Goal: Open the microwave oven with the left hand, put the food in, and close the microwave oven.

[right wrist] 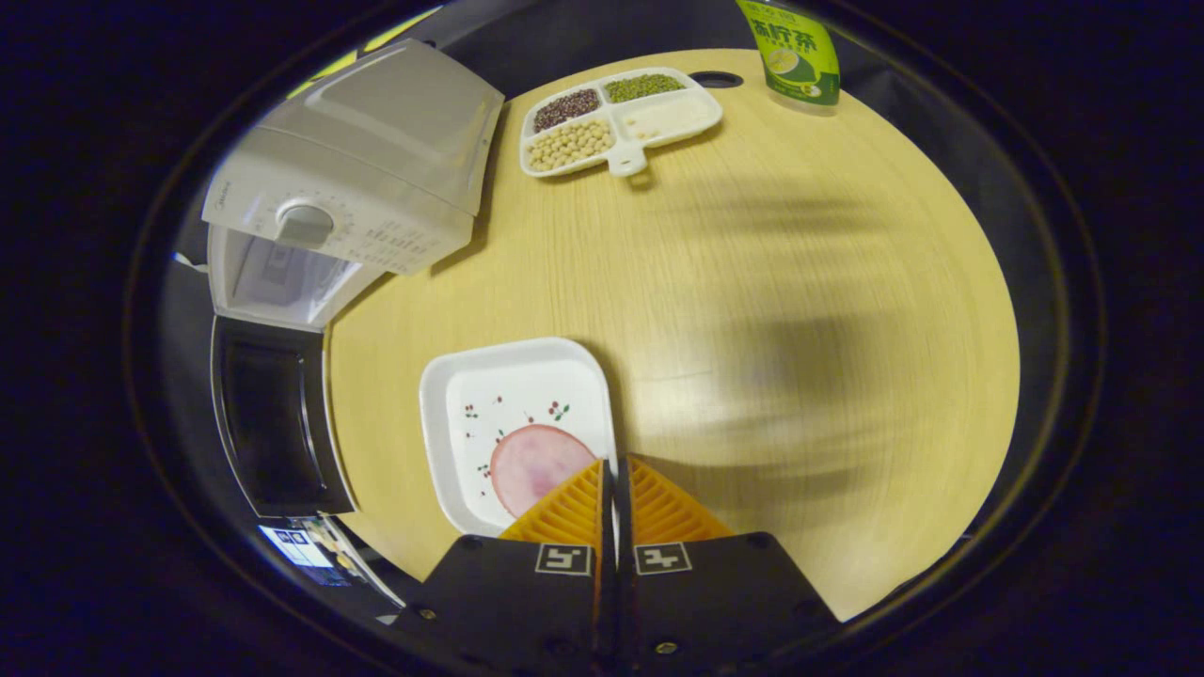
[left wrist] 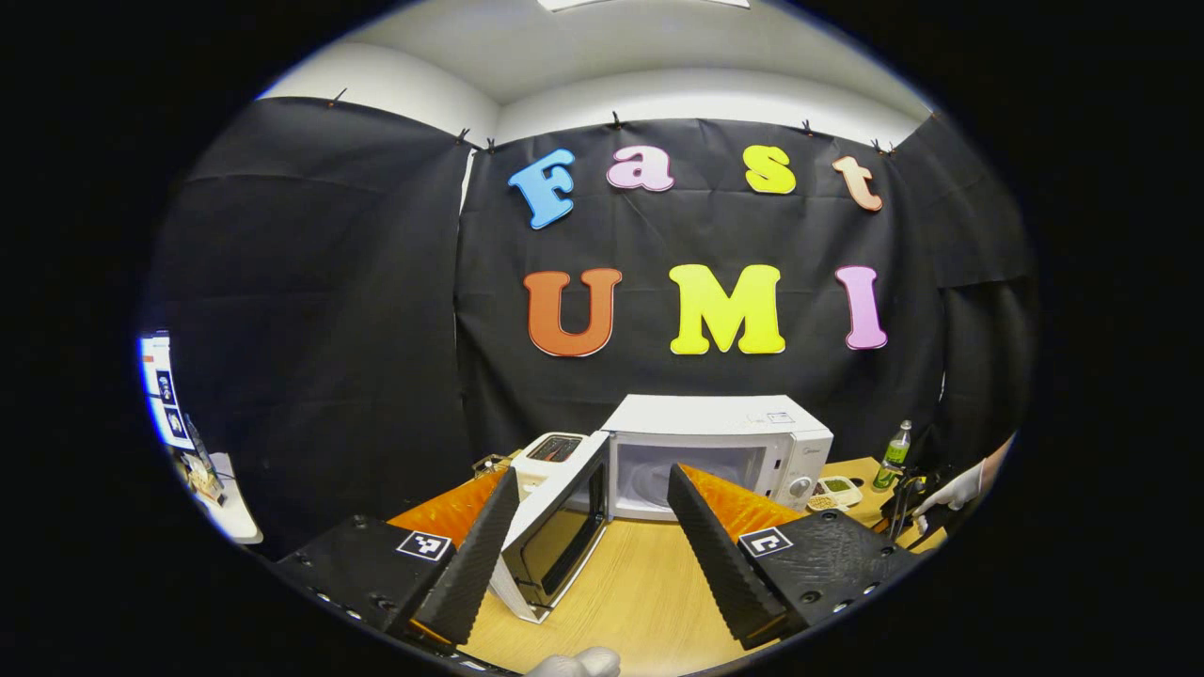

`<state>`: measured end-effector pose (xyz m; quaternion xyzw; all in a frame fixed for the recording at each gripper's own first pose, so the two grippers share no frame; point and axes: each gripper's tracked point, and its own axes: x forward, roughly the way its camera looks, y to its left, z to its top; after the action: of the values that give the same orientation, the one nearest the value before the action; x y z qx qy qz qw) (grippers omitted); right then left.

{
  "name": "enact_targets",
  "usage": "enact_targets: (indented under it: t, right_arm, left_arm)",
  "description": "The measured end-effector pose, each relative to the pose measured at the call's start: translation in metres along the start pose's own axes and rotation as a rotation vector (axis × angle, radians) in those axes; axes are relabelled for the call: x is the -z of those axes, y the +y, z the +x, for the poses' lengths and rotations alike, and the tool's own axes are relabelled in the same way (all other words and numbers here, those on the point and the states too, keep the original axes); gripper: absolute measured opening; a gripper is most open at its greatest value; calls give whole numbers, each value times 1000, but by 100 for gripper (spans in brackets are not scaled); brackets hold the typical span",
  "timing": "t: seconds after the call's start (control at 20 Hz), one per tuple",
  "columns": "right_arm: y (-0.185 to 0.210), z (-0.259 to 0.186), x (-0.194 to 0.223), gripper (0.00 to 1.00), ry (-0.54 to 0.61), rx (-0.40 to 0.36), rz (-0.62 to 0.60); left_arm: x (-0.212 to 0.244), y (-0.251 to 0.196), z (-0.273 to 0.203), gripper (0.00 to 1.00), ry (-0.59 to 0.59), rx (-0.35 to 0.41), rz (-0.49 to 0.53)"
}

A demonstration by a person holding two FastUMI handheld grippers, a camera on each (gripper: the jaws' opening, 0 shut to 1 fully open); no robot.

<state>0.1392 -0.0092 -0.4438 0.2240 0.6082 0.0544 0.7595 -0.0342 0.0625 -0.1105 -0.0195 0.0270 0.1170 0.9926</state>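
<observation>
The white microwave (left wrist: 720, 442) stands at the back of the wooden table, its door (left wrist: 555, 527) swung wide to the left and the cavity showing. My left gripper (left wrist: 593, 475) is open in front of it, holding nothing. In the right gripper view, a square white plate (right wrist: 513, 414) carries a round pink slice of food (right wrist: 536, 465). My right gripper (right wrist: 613, 463) is shut on the plate's right rim, to the right of the microwave (right wrist: 367, 179) and its open door (right wrist: 273, 423). The left gripper view shows the right gripper (left wrist: 908, 494) far right, in a gloved hand (left wrist: 955, 489).
A white toaster (left wrist: 550, 451) stands left of the microwave. A divided tray of beans (right wrist: 616, 118) and a green bottle (right wrist: 795, 56) sit at the table's far side, right of the microwave. Bare wooden tabletop (right wrist: 800, 329) spreads to the right of the plate.
</observation>
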Motion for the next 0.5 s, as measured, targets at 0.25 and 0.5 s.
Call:
enact_targets:
  t: [0.25,0.5]
  right_arm:
    - [33,-7,3,4,-110,-116,54]
    - [70,-15,14,4,-199,-195,89]
  left_arm:
    - [-3,20,7,95,10,35,18]
    - [-9,29,12,95,13,74,38]
